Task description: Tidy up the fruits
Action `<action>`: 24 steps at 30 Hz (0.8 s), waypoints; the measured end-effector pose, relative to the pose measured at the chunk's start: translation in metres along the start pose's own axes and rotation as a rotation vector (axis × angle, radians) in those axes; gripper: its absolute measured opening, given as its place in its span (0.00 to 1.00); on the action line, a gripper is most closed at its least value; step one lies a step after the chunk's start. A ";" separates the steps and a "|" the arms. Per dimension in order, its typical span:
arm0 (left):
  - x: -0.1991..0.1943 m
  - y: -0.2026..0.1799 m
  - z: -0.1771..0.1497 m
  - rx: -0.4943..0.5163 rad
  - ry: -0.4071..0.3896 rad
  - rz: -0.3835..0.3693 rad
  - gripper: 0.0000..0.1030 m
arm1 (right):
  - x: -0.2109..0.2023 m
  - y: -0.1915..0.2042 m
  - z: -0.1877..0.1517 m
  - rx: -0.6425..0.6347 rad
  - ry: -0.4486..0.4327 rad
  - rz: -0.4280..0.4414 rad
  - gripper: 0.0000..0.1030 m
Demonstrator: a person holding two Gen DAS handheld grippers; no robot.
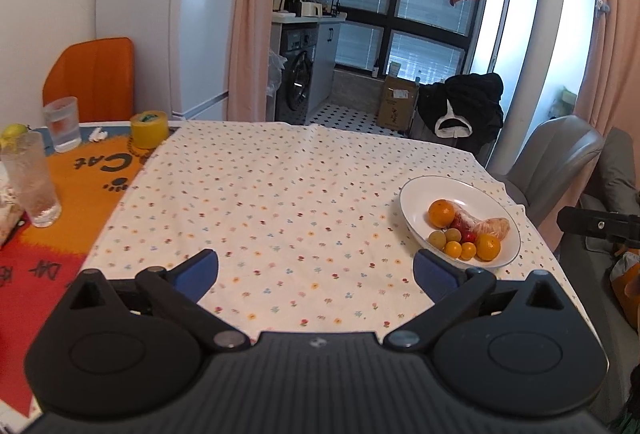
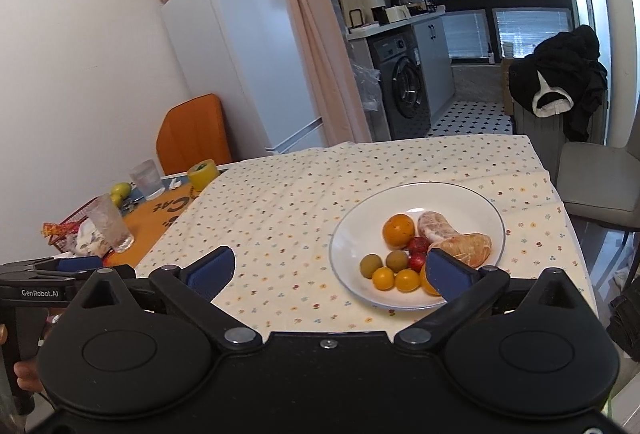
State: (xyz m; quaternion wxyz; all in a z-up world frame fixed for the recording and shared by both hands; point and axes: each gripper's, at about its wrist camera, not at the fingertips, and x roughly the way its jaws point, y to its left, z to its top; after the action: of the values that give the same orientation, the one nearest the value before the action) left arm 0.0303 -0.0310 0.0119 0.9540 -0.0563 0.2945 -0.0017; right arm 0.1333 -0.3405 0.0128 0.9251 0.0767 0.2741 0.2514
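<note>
From the left wrist, the left gripper (image 1: 316,270) hung wide open and empty over the floral tablecloth (image 1: 280,201), the white plate (image 1: 416,189) of fruits (image 1: 464,230) at two o'clock. From the right wrist, the right gripper (image 2: 328,270), equally spread and empty, faced that plate (image 2: 352,246) at one o'clock.

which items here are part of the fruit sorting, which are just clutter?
Job:
- white plate
- large orange
- two wrapped peeled citrus
- small yellow fruits
- green-brown fruits
- red fruits
- left claw and right claw, both open, empty

Clutter:
- yellow tape roll
- two glasses
- red basket
</note>
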 end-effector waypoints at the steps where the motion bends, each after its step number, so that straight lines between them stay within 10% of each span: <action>1: -0.005 0.001 0.000 0.005 -0.005 0.002 1.00 | -0.003 0.002 0.000 -0.005 0.001 0.005 1.00; 24: -0.067 0.006 -0.010 0.045 -0.068 -0.006 1.00 | -0.050 0.013 -0.013 -0.030 0.002 0.026 1.00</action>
State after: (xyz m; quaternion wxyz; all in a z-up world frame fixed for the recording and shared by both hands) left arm -0.0311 -0.0240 0.0403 0.9644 -0.0357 0.2618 -0.0090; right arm 0.0852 -0.3545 0.0291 0.9224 0.0662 0.2703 0.2678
